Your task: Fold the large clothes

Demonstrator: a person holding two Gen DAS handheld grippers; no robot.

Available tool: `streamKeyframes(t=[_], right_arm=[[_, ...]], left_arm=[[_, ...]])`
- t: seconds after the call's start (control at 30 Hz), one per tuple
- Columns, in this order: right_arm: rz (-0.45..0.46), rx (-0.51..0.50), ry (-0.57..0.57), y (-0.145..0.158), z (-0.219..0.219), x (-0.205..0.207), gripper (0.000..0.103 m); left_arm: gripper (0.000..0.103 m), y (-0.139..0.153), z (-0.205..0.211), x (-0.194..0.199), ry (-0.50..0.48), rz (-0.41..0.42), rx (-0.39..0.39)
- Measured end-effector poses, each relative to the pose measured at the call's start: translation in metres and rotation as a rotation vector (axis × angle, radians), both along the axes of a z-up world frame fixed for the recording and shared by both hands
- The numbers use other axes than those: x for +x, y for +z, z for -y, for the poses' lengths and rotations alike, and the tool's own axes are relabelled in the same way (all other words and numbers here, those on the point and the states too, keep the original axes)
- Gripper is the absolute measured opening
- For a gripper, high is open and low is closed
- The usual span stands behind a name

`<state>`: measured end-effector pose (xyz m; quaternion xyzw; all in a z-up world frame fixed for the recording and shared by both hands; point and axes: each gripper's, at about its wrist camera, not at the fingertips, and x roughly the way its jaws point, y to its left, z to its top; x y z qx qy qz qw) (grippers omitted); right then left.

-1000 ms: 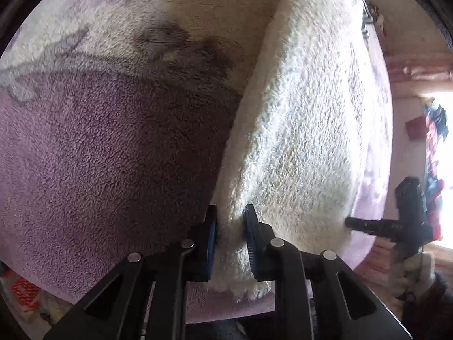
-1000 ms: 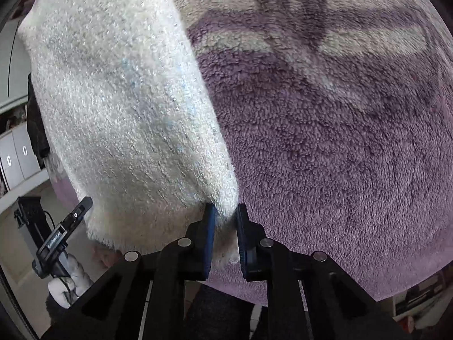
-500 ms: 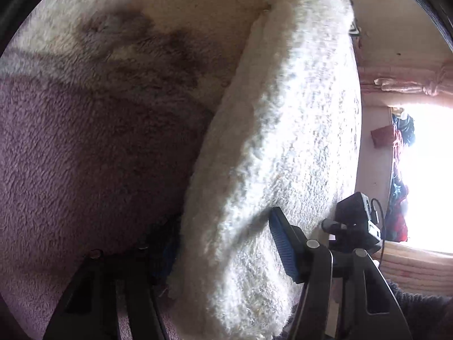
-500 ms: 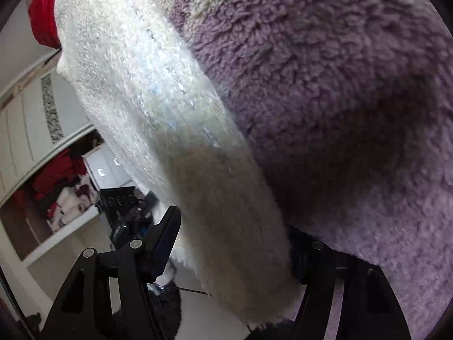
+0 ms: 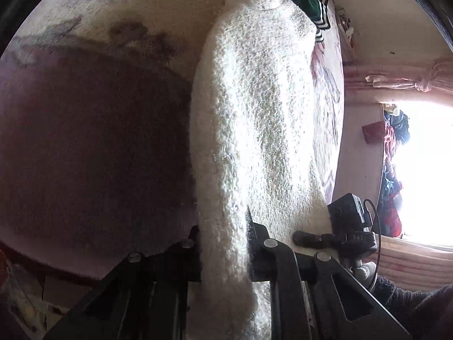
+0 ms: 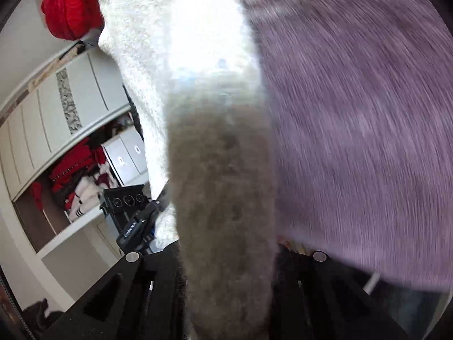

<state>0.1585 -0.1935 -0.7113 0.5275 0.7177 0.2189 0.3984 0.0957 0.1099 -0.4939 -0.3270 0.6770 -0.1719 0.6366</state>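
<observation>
While both claws clamp white fleece garment (image 5: pixel 254 130) edge; purple blanket (image 6: pixel 368 113) beside.

Both wrist views look close along their fingers, sharing the white fleece garment (image 5: pixel 254 130).

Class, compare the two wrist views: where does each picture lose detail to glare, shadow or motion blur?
Left wrist view: the window is blown out white, and the purple blanket lies in deep shadow beside the sharp white fluffy garment. Right wrist view: the garment's upper part glares white, its near fold is shaded grey, and the purple blanket is streaked by motion blur.
</observation>
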Motion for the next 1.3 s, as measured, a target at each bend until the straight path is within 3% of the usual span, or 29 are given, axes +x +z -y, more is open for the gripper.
streamKeyframes(t=[0.1, 0.2, 0.37, 0.53, 0.6, 0.7, 0.8, 0.83, 0.87, 0.9, 0.93, 0.97, 1.0, 1.03, 1.07, 1.2, 1.3], right_arm=[[-0.055, 0.015, 0.039, 0.018, 0.002, -0.025, 0.015], [-0.055, 0.061, -0.008, 0.032, 0.008, -0.02, 0.015], [0.028, 0.139, -0.109, 0.048, 0.017, 0.052, 0.015], [0.085, 0.109, -0.174, 0.032, 0.025, 0.138, 0.015], [0.063, 0.08, -0.202, 0.013, 0.024, 0.166, 0.014], [-0.051, 0.079, -0.261, -0.023, 0.045, 0.18, 0.015], [-0.176, 0.129, -0.304, -0.052, 0.066, 0.194, 0.019], [-0.183, 0.147, -0.298, -0.049, 0.067, 0.197, 0.02], [-0.17, 0.169, -0.29, -0.042, 0.065, 0.204, 0.028], [-0.146, 0.198, -0.289, -0.034, 0.066, 0.208, 0.045], [-0.12, 0.223, -0.292, -0.024, 0.069, 0.209, 0.055], [-0.092, 0.247, -0.299, -0.015, 0.07, 0.216, 0.077], [-0.059, 0.263, -0.314, -0.007, 0.074, 0.224, 0.087], [-0.03, 0.264, -0.326, 0.0, 0.077, 0.231, 0.088], [-0.007, 0.249, -0.329, 0.006, 0.081, 0.239, 0.088], [0.16, 0.067, -0.242, 0.037, 0.099, 0.275, 0.088], [0.314, -0.101, -0.109, 0.056, 0.13, 0.268, 0.088]], left_arm=[[0.012, 0.019, 0.004, -0.017, 0.02, -0.05, -0.017], [0.012, 0.035, -0.009, -0.004, 0.064, -0.015, -0.042], [0.012, 0.047, -0.009, 0.069, 0.117, 0.093, -0.093], [0.012, 0.013, 0.006, 0.156, 0.117, 0.149, -0.08], [0.013, -0.016, -0.001, 0.189, 0.101, 0.122, -0.072], [0.014, -0.056, 0.007, 0.226, 0.085, 0.028, -0.041], [0.016, -0.066, -0.007, 0.242, 0.087, -0.078, -0.074], [0.017, -0.06, -0.009, 0.24, 0.083, -0.088, -0.08], [0.018, -0.052, -0.01, 0.239, 0.077, -0.091, -0.089], [0.022, -0.045, -0.012, 0.237, 0.077, -0.079, -0.112], [0.033, -0.038, -0.014, 0.233, 0.081, -0.067, -0.14], [0.041, -0.035, -0.016, 0.23, 0.098, -0.058, -0.178], [0.063, -0.033, -0.017, 0.227, 0.122, -0.05, -0.223], [0.083, -0.03, -0.018, 0.224, 0.15, -0.032, -0.254], [0.089, -0.03, -0.017, 0.225, 0.174, -0.015, -0.25], [0.092, -0.033, -0.016, 0.234, 0.252, 0.036, -0.208], [0.092, -0.032, -0.015, 0.232, 0.277, 0.075, -0.118]])
